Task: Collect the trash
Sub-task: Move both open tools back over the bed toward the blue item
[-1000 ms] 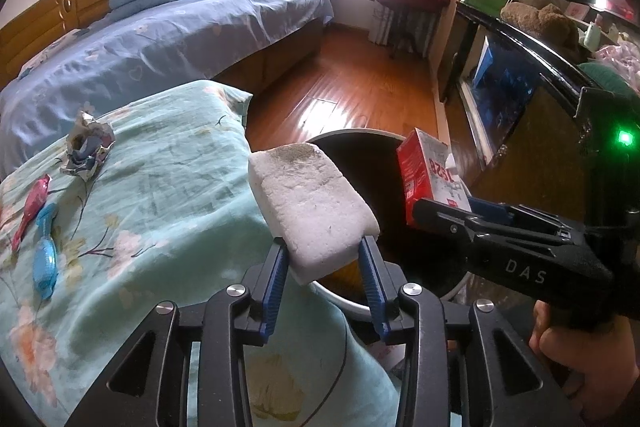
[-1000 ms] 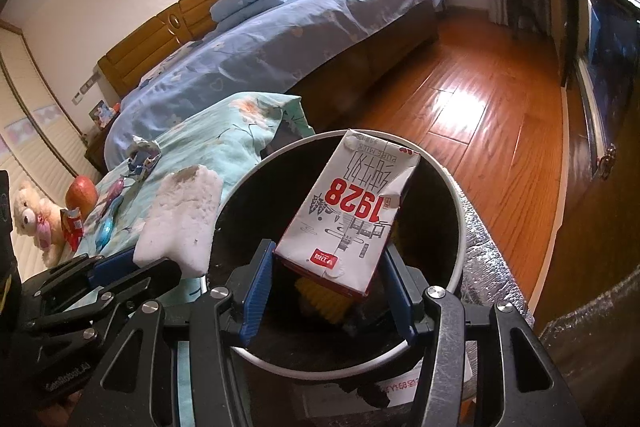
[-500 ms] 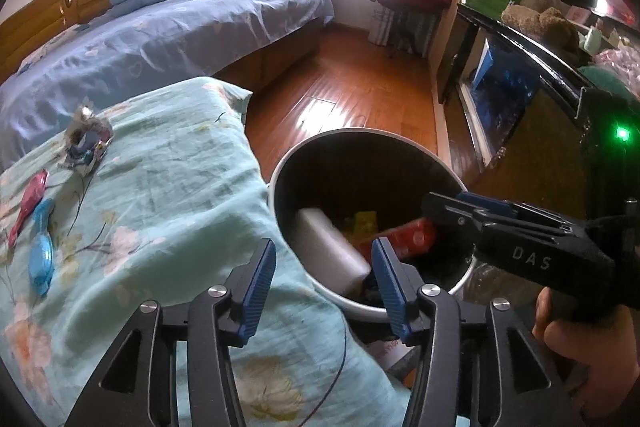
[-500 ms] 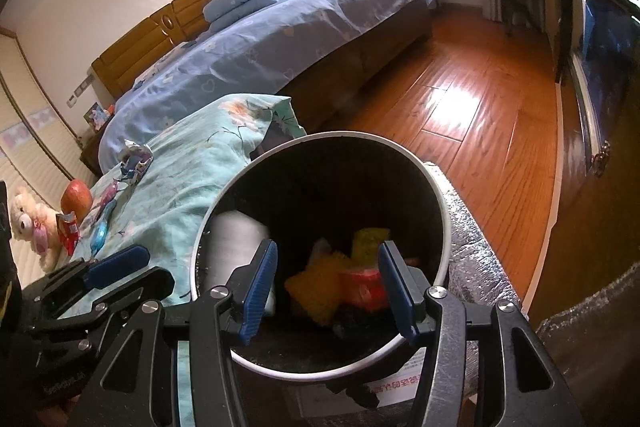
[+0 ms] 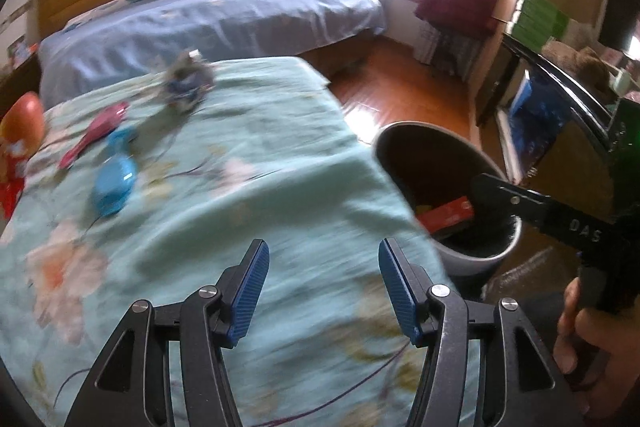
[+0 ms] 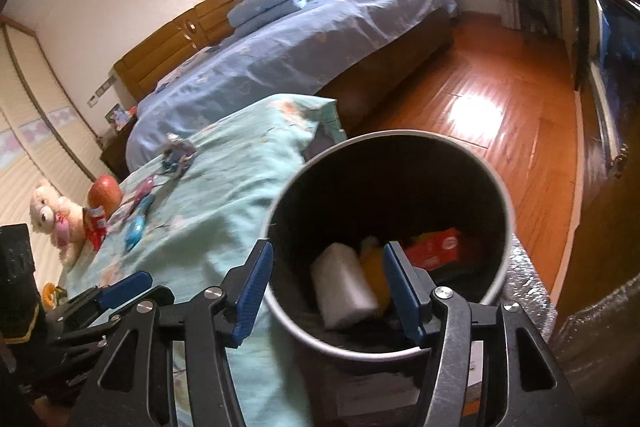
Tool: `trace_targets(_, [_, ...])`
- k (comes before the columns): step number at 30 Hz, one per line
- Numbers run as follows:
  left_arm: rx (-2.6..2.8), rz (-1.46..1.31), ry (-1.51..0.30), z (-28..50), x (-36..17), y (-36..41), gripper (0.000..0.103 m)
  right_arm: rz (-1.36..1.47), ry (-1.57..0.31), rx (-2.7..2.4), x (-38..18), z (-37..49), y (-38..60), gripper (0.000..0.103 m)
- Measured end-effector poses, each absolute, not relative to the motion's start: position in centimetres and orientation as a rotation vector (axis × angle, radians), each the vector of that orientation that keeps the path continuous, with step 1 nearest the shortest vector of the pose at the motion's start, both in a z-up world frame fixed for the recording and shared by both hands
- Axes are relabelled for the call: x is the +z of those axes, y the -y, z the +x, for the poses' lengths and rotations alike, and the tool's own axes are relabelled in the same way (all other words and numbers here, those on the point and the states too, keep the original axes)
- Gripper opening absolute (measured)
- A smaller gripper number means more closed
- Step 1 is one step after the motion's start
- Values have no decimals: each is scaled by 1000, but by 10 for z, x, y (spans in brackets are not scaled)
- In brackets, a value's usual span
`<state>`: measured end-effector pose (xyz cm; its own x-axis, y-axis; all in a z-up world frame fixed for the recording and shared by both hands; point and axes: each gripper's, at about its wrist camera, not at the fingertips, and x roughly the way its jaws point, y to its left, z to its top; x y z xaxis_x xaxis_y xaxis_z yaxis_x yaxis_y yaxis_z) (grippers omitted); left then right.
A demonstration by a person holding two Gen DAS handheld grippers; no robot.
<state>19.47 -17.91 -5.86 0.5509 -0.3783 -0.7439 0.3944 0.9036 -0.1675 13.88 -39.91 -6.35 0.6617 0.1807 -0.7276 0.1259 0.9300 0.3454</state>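
Two grippers, both spread wide, nothing between fingers. Teal floral cloth (image 5: 248,163) largest, covering surface under left gripper (image 5: 323,287). Round trash bin (image 6: 496,279) stands just beside cloth edge; right gripper (image 6: 328,283) hovers over its near rim. Inside bin: white foam block (image 6: 344,287), red carton (image 6: 436,247), yellow scrap (image 6: 374,261). On cloth, well apart from bin: crumpled wrapper (image 5: 186,83), blue item (image 5: 116,183), pink item (image 5: 94,135), blurred.
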Motion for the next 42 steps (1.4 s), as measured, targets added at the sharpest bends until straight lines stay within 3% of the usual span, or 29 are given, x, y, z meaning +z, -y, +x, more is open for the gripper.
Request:
trace_targets(22, [-196,-91,-846,170,-47,52,57,295,-891,256,-64,157,266,59])
trace_targets(42, [-6,-175,-862,202,-52,-30,57,221,-928,368,-73,204,171,59])
